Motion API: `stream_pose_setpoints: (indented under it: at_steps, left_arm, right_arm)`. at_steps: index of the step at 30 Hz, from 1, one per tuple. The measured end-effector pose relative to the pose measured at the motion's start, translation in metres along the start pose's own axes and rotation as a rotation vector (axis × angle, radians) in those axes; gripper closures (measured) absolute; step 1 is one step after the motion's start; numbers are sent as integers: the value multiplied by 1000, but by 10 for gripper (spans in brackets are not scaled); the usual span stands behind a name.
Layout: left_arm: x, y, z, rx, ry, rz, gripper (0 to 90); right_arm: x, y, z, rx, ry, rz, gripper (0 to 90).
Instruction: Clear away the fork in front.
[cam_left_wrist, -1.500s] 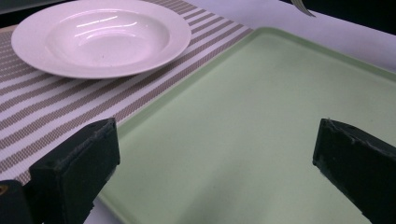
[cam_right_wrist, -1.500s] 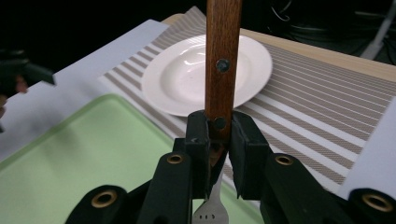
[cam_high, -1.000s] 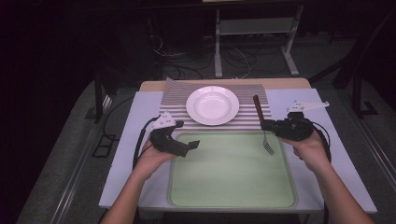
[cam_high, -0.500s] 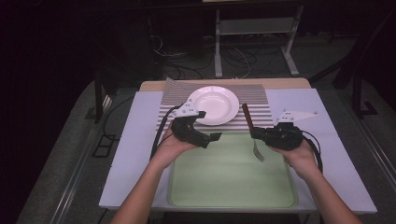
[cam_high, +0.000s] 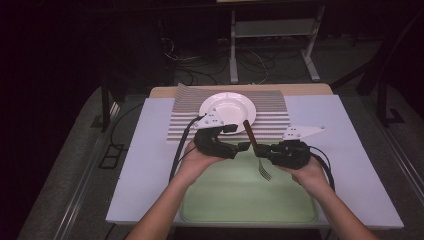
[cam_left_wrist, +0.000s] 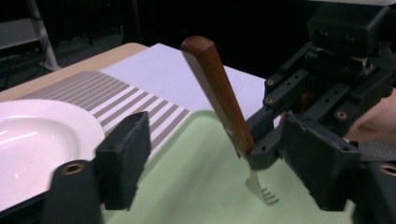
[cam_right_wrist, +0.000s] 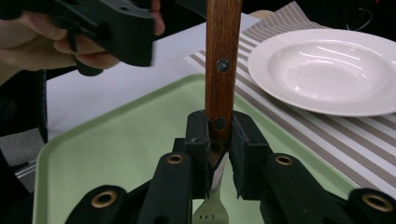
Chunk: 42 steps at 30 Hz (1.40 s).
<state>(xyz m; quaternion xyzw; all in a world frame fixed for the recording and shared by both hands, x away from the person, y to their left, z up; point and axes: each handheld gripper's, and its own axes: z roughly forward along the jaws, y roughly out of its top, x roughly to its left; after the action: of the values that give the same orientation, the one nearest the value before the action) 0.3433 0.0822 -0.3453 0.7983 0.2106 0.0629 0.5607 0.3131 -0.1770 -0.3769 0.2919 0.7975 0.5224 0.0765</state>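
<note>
A fork (cam_high: 254, 145) with a brown wooden handle (cam_left_wrist: 217, 88) stands nearly upright above the green tray (cam_high: 235, 200), tines (cam_left_wrist: 266, 193) down. My right gripper (cam_high: 264, 150) is shut on the lower end of the handle (cam_right_wrist: 223, 56), just above the metal neck. From the left, my left gripper (cam_high: 239, 147) faces it, open. In the left gripper view the handle stands between the wide-apart jaws, touching neither, and my right gripper (cam_left_wrist: 345, 70) shows behind it. A white plate (cam_high: 228, 108) rests on a striped mat (cam_high: 272, 117) behind both grippers.
The tray lies on a white cover (cam_high: 145, 165) on the table, near the front edge. The mat lies at the back, against a strip of bare wood (cam_high: 300, 90). Cables trail from both grippers. A metal stand (cam_high: 272, 45) is on the dark floor beyond.
Both hands have come in toward the middle of the table. The right gripper carried the fork leftward, and the left gripper moved right until its open jaws flank the handle.
</note>
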Motion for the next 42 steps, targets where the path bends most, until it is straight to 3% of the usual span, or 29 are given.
stream_pose_setpoints:
  at_steps: [5, 10, 14, 24, 32, 38, 40, 42]
  left_arm:
    - [-5, 0, 4, -12, -10, -18, 353]
    - [-10, -4, 10, 8, 11, -29, 465]
    - [-10, -5, 10, -1, 26, -60, 529]
    - [-11, -5, 11, -13, 0, -73, 688]
    - [-10, -4, 10, -18, -64, -91, 762]
    - [-6, -4, 5, -12, -61, -89, 770]
    - [-3, -4, 2, -10, -63, -89, 771]
    - [0, -4, 0, -4, -62, -92, 773]
  right_arm:
    - [8, 3, 4, -8, 21, -12, 772]
    - [12, 4, 7, -11, 24, -24, 771]
    - [13, 4, 8, -10, 16, -31, 771]
    - [17, 4, 10, -10, 7, -45, 772]
    - [20, 4, 13, -6, -4, -71, 754]
    - [16, 4, 12, -16, 7, -56, 486]
    - [13, 2, 11, -19, -8, -47, 376]
    - [10, -1, 9, -8, -23, -37, 319]
